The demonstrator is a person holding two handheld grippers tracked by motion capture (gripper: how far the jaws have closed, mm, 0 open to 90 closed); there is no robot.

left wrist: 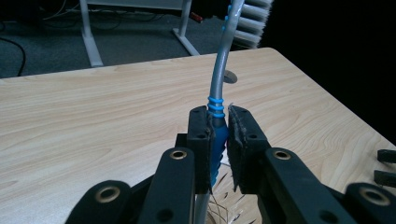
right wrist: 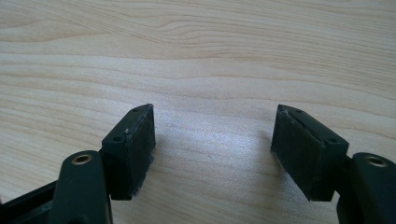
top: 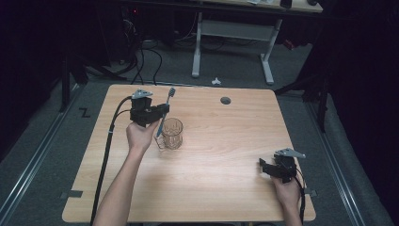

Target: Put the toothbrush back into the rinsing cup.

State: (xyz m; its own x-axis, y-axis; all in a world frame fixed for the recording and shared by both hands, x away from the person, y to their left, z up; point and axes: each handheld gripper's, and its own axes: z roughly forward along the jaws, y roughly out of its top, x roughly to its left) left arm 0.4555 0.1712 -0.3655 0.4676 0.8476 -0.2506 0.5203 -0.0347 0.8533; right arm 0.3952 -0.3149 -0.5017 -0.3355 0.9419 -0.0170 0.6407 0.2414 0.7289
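Grey-blue toothbrush [left wrist: 219, 93] pinched in left gripper [left wrist: 219, 140], upright; right gripper [right wrist: 215, 144] spread.

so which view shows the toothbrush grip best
The left gripper view: the toothbrush handle sits clamped between the left gripper jaws, bristles up top. The high view shows it small, its lower end in the glass. The right gripper view looks at bare table.

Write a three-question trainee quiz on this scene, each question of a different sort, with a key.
1. True or false: the left gripper grips the toothbrush by its bristles.
2. The right gripper's fingers are: A) shut on the glass B) open over bare table C) shut on nothing
3. Fill in: the toothbrush's lower end is at the ___.

Key: 1 false, by the handle; 2 B; 3 glass.
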